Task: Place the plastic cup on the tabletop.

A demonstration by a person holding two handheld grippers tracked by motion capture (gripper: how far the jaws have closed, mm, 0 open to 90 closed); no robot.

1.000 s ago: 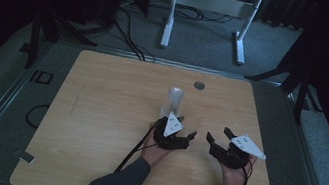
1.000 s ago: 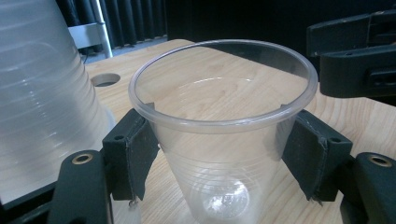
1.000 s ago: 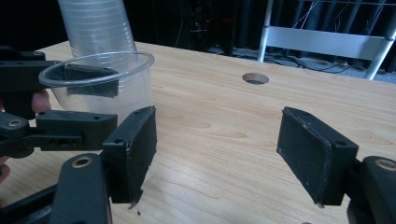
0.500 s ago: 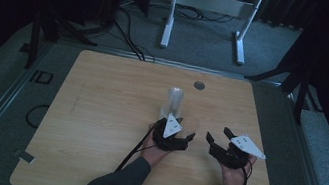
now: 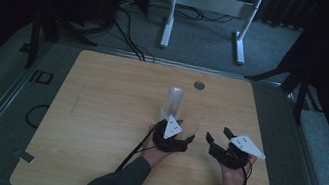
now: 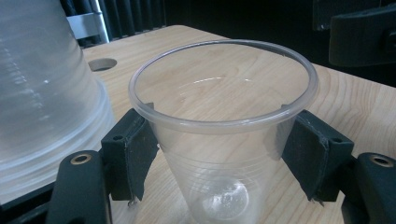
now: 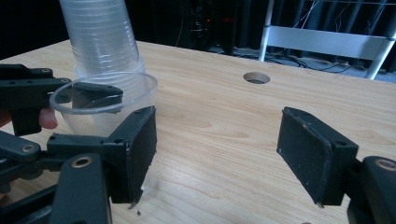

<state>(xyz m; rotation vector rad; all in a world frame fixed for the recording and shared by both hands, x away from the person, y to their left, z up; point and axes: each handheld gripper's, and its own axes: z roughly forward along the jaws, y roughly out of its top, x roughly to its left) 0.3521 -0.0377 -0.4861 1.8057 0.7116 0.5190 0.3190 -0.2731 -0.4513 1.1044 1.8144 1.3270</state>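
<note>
The room is dark around a pale wooden table (image 5: 96, 126) that stands on grey carpet, with a white frame (image 5: 212, 4) and loose cables (image 5: 126, 35) on the floor beyond its far edge. Nothing has shifted since a second ago: both hands sit where they were near the table's near edge, and the cup and the stack have not moved.

The left gripper (image 5: 180, 138) is clenched on a single clear cup (image 6: 224, 130); in its own view the two pads press the cup's sides just under the rim. The cup stands upright on the wood, mouth up. Just behind it, close against the gripper, rises the stack (image 5: 174, 102) of clear cups, upside down and slightly tilted.

The right gripper (image 5: 218, 136) hovers just beside the left, jaws released and wide apart with bare table between them. A round hole (image 5: 199, 85) lies in the tabletop beyond the stack, well apart from both hands.
</note>
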